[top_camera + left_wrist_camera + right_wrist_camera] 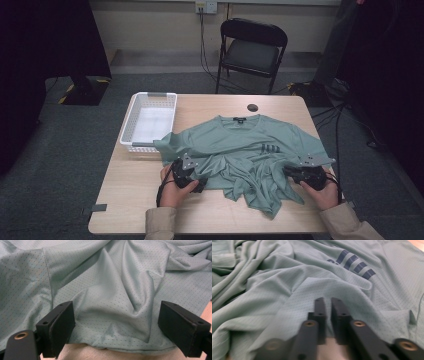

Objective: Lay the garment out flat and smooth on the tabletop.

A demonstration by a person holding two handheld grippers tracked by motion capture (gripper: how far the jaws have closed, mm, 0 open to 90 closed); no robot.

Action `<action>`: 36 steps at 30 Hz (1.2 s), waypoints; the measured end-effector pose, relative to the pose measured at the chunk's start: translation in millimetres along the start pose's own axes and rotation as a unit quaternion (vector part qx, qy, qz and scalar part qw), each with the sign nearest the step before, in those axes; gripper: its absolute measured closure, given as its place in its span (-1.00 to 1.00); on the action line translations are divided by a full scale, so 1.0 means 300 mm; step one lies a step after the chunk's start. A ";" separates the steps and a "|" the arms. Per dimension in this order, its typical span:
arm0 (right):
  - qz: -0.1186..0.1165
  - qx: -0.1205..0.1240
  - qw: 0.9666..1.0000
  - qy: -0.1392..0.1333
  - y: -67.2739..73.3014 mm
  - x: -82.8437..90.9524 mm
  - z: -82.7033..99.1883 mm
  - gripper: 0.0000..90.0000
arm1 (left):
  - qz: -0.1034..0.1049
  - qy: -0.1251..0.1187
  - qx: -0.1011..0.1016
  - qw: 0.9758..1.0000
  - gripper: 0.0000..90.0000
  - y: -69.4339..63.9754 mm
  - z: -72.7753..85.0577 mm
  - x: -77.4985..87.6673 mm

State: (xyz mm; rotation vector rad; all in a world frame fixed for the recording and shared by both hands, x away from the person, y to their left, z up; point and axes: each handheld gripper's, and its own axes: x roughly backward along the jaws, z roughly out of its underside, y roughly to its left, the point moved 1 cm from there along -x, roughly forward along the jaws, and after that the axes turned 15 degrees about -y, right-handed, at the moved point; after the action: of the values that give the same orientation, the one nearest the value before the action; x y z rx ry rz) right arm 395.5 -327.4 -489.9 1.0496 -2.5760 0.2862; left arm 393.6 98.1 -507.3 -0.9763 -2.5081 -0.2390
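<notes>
Two sleeved forearms come in from the bottom of the high view, and a gripper is held in each hand over the near hem of a green T-shirt (240, 145). The shirt is spread on the table (125, 185), collar away from the person, with its lower part bunched in folds near the front edge.

The left gripper (116, 322) is held with its jaws wide apart, and a raised fold of the cloth is seen between them without being pressed. The right gripper (328, 315) has its jaws almost closed; in the right gripper view the hem seems to be pinched between them, but the grip itself cannot be seen clearly.

The step in hand is judged to be the taking of the hem at both sides, so that the shirt can be smoothed or folded. For the next move, the left jaws must be closed on the fold.

A white basket (131, 127) stands at the far left, touched by one sleeve. A small dark disc (253, 107) lies beyond the collar. Free room is left on the near left of the table.
</notes>
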 end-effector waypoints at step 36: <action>-0.058 -0.088 0.994 -0.024 0.002 0.122 0.041 0.88 | 0.000 0.000 0.000 1.000 -0.70 0.000 0.000 0.000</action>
State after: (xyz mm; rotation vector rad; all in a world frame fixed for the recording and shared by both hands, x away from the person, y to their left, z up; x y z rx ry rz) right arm 367.7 -354.0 -487.3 1.1467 -2.5144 0.0038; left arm 393.6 98.0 -507.3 -0.9763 -2.5087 -0.2391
